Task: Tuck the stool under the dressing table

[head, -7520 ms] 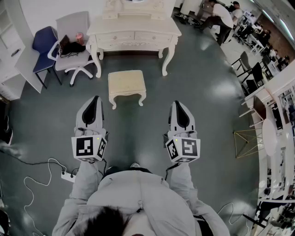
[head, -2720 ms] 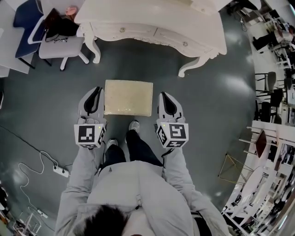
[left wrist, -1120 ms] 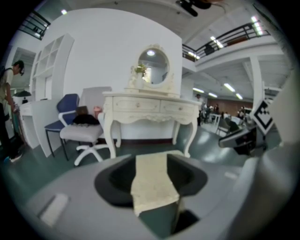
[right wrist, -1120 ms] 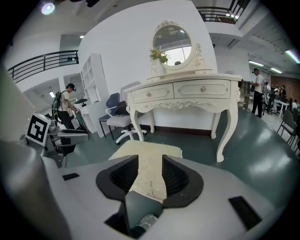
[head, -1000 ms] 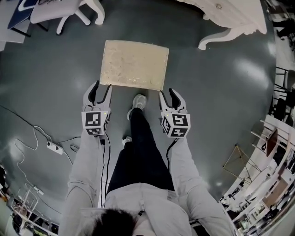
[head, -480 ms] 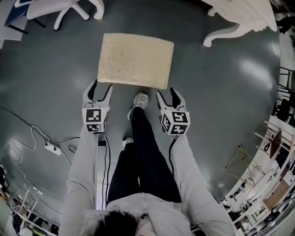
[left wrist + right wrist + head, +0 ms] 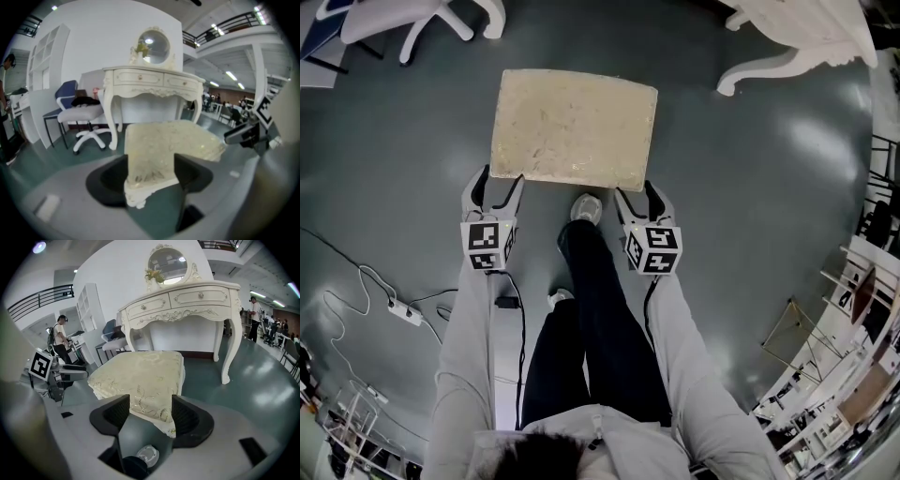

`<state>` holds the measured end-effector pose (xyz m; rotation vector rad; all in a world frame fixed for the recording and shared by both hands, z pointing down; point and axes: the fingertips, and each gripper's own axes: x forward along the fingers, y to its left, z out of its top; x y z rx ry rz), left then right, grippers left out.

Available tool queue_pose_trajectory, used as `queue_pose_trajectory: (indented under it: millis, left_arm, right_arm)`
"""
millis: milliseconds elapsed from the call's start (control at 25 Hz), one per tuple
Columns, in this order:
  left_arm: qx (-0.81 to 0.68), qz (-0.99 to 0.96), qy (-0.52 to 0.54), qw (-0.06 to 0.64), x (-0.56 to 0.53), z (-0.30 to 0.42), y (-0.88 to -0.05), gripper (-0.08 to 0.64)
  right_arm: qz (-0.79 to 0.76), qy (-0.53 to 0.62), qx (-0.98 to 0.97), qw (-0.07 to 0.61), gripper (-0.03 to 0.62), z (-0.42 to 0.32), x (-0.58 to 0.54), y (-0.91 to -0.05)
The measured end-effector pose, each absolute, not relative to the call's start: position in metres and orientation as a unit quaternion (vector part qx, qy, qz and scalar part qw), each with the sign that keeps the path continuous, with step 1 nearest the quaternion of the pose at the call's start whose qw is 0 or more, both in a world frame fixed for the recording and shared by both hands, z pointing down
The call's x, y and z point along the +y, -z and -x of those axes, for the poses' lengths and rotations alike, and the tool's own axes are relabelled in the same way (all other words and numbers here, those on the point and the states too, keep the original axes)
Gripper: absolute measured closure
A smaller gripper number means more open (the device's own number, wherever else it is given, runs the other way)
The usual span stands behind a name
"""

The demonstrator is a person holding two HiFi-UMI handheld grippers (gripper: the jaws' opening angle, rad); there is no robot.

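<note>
Left gripper [image 7: 495, 185] and right gripper [image 7: 636, 192] have both come down to seat level. The jaws have just been opening and now stand wide apart, with 1 near corner of the stool [image 7: 574, 127] between each pair, unclamped. The stool stands on open floor, well short of the dressing table [image 7: 797, 28]. Judgement: the grip comes next, then the push forward.

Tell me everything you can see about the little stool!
The stool is rectangular, with a cream patterned fabric cushion and a carved white frame. It stands upright on the grey floor, in front of the dressing table, not under it. Its near corners sit between the jaws of the left gripper and right gripper, which have just been opening; neither grips it.
</note>
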<state>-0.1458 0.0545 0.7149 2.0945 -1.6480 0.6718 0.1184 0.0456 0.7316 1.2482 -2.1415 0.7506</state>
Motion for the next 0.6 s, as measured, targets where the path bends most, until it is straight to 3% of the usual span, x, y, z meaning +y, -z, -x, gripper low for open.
queue_pose_trajectory:
  millis: [240,600]
  left_arm:
    - [-0.581,-0.750,-0.250,0.194,0.051,0.143,-0.738,0.239]
    - [-0.571,-0.753,-0.240,0.224,0.049,0.143,-0.750,0.235]
  right_arm:
    - [-0.467,-0.276,-0.793,0.279,0.284,-0.117,0.045,-0.750]
    - [-0.470,-0.277,-0.786,0.291,0.301,-0.118,0.045,-0.761]
